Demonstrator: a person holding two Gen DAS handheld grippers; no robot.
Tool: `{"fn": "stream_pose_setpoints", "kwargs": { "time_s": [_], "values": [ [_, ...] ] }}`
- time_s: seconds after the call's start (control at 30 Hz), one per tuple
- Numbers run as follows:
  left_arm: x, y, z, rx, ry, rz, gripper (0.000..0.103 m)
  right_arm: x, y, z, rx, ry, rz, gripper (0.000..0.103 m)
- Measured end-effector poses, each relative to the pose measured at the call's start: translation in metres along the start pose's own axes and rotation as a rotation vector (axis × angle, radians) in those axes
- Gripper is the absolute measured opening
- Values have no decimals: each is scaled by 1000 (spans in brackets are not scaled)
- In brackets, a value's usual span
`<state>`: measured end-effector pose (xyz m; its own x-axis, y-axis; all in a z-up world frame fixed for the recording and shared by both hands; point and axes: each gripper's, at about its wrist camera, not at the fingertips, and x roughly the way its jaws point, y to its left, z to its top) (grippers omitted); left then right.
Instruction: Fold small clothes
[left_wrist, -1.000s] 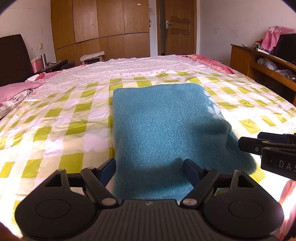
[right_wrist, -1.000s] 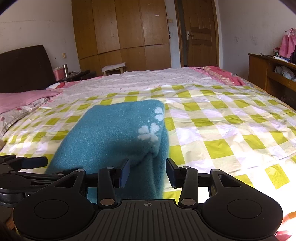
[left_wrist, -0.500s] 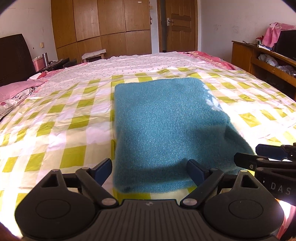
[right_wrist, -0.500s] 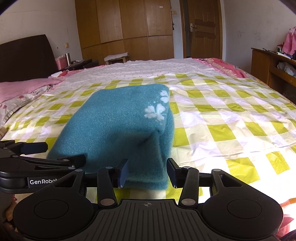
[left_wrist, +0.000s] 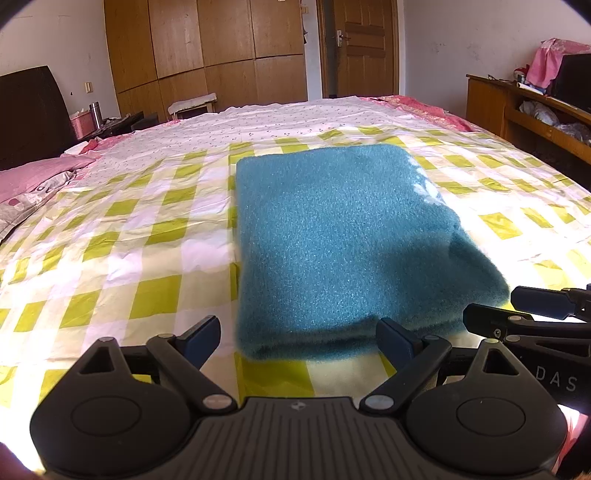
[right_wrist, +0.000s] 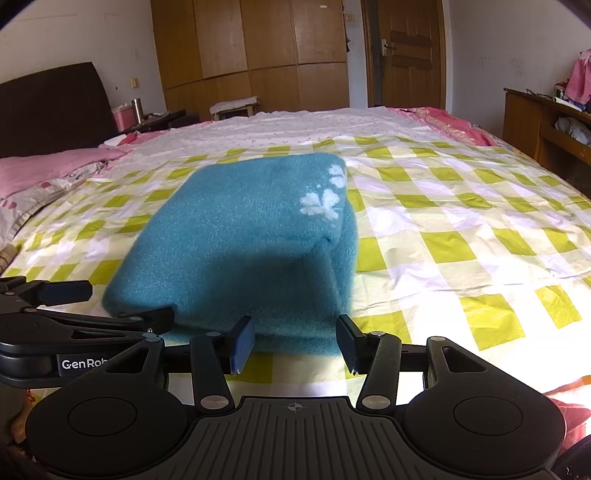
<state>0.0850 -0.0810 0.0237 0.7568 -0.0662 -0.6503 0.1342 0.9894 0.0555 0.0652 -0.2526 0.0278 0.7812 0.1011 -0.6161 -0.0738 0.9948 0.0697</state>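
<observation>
We find the folded teal garment lying flat on the bed's checked sheet. At the garment's near edge, the left hand-held gripper stands released, its jaws having just widened. Beside it, the right hand-held gripper, just widening too, grasps nothing.

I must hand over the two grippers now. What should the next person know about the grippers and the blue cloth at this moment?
Left gripper: open wide, jaws have just been opening, nothing pressed; the near edge of the blue cloth lies just ahead of it.
Right gripper: open, jaws have just been opening, pads clear of the cloth's near right corner.
Cloth: folded into a thick rectangle, flat on the checked sheet, white flower print on its right side.
Done: this fold is laid down and released.
Left: probably check whether one more fold is needed; no other clothes are visible on the sheet.
</observation>
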Motion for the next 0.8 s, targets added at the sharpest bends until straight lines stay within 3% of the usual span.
{"fn": "stream_pose_setpoints", "kwargs": {
  "time_s": [0.8],
  "values": [
    [-7, 1, -8, -16, 25, 0, 97, -9, 2, -10, 32, 21, -4, 55]
  ]
}}
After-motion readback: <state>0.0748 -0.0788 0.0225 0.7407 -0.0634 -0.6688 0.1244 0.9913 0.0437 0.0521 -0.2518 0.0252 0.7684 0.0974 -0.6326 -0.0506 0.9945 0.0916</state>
